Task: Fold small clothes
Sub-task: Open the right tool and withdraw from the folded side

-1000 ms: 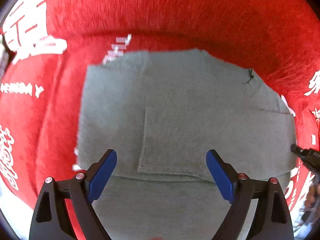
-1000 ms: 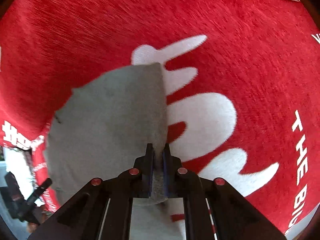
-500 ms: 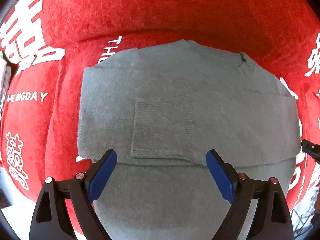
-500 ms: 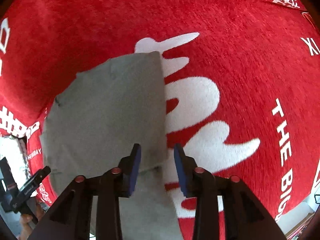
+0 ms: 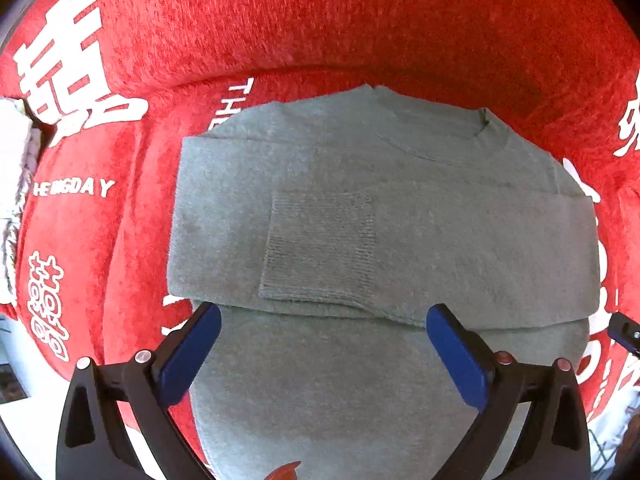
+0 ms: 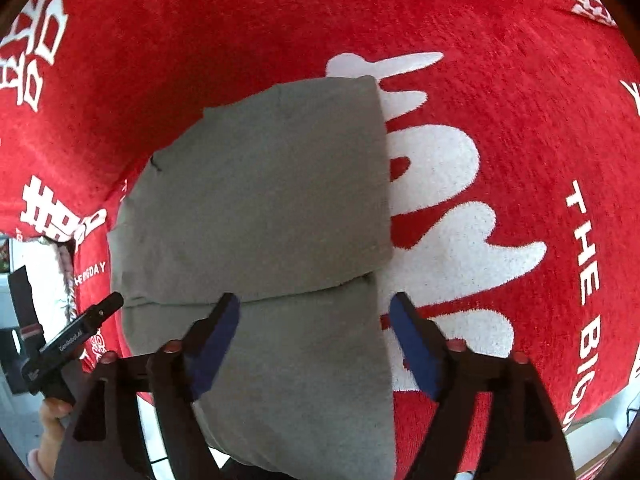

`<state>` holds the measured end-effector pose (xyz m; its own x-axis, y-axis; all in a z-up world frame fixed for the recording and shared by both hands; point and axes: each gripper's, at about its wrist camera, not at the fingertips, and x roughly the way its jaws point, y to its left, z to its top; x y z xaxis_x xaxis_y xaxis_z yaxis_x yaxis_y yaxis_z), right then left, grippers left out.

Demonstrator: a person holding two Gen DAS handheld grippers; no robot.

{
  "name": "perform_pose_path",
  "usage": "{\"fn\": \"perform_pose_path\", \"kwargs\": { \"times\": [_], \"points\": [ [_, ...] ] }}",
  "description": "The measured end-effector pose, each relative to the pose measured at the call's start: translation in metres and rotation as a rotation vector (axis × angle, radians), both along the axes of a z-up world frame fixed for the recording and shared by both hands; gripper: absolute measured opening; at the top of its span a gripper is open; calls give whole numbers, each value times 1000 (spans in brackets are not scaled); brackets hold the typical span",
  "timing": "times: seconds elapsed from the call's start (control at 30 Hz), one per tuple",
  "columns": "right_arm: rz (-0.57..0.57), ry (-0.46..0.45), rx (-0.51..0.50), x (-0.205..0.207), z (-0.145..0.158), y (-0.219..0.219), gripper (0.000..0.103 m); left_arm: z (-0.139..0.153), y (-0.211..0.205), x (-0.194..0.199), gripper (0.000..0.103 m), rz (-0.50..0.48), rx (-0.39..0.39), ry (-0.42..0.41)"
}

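A grey sweater (image 5: 400,216) lies flat on a red blanket (image 5: 320,20) with white print. Its sleeves are folded across the body, and a ribbed cuff (image 5: 320,248) lies on top. My left gripper (image 5: 324,356) hangs above the sweater's lower half, its jaws opening wide, with nothing between the blue pads. In the right wrist view the sweater (image 6: 260,200) shows its folded right edge. My right gripper (image 6: 316,340) hovers over that edge with its jaws opening, and the pads are clear of the cloth. The left gripper (image 6: 76,336) appears at the left there, held by a hand (image 6: 48,420).
The red blanket (image 6: 480,80) spreads well past the sweater on all sides. A white, fringed cloth (image 5: 16,200) lies at the blanket's left edge. Pale floor shows past the blanket's near edge, at lower left and lower right.
The right gripper let go of the sweater's folded edge, spread its jaws and rose. The left gripper lifted and widened a little, so more of the sweater shows.
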<state>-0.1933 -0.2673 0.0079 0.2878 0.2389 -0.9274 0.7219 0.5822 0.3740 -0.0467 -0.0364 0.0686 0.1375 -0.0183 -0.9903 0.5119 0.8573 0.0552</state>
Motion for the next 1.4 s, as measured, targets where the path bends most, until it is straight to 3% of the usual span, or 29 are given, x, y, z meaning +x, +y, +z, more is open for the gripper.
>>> {"fn": "perform_pose_path", "kwargs": {
  "times": [0.33,0.93,1.4],
  "points": [
    [49,2,7,1,2,17,81,3,-3,-16,103,9,42,-10],
    [99,37,86,-4,-22,64,81,-18,30,-55,103,6,17,100],
    [55,66,123,-29,-30,129,81,-30,103,-88,103,-7,6,137]
  ]
}}
